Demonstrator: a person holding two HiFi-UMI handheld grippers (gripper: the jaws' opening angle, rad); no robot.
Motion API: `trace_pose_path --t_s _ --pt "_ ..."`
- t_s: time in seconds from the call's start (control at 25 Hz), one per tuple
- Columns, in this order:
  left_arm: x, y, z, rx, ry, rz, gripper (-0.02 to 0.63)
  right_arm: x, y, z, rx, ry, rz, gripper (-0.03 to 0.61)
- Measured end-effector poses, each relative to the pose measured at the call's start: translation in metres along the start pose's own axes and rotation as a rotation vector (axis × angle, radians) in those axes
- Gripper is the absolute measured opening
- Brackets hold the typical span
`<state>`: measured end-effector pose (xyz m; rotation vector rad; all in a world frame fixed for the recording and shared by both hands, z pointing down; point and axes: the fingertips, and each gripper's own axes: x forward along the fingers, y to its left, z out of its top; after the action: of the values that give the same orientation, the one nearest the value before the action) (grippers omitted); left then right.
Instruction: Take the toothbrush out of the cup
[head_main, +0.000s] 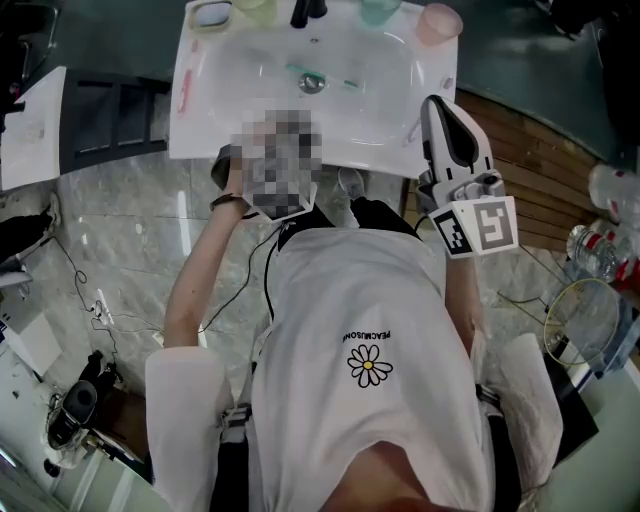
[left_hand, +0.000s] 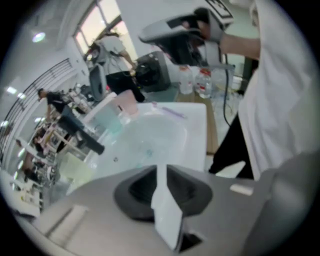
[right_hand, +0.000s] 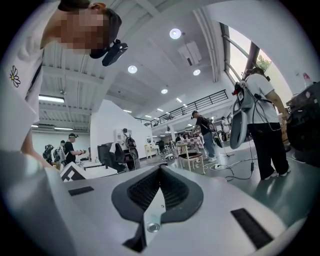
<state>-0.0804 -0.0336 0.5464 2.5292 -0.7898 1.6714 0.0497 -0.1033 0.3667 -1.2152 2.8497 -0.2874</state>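
Three toothbrushes lie out of the cups: a teal toothbrush (head_main: 325, 77) in the white basin (head_main: 250, 60), a pink toothbrush (head_main: 184, 90) on its left rim and a purple toothbrush (head_main: 412, 130) on its right rim. Along the back stand a green cup (head_main: 255, 5), a teal cup (head_main: 380, 9) and a pink cup (head_main: 438, 22). My left gripper (left_hand: 161, 170) hangs over the basin's near edge, tilted down, jaws a little apart and empty; a mosaic patch hides it in the head view. My right gripper (head_main: 432, 105) is held level at the basin's right, jaws together and empty.
A black faucet (head_main: 308, 10) stands at the back of the basin between the cups. A white dish (head_main: 212, 13) sits at the back left corner. Water bottles (head_main: 600, 250) and a wire basket (head_main: 585, 320) are on the floor at the right. Cables trail at the left.
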Motion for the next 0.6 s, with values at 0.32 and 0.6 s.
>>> trace_pose_path --t_s 0.32,0.6 --pt "-0.095 0.118 0.065 -0.351 -0.415 0.296 0.008 0.015 0.01 0.036 -0.05 -0.091 -0.021 0.0" --pt "-0.232 0.189 0.103 -0.534 -0.891 0.588 0.008 0.033 0.029 0.082 -0.166 -0.194 -0.05 0.0"
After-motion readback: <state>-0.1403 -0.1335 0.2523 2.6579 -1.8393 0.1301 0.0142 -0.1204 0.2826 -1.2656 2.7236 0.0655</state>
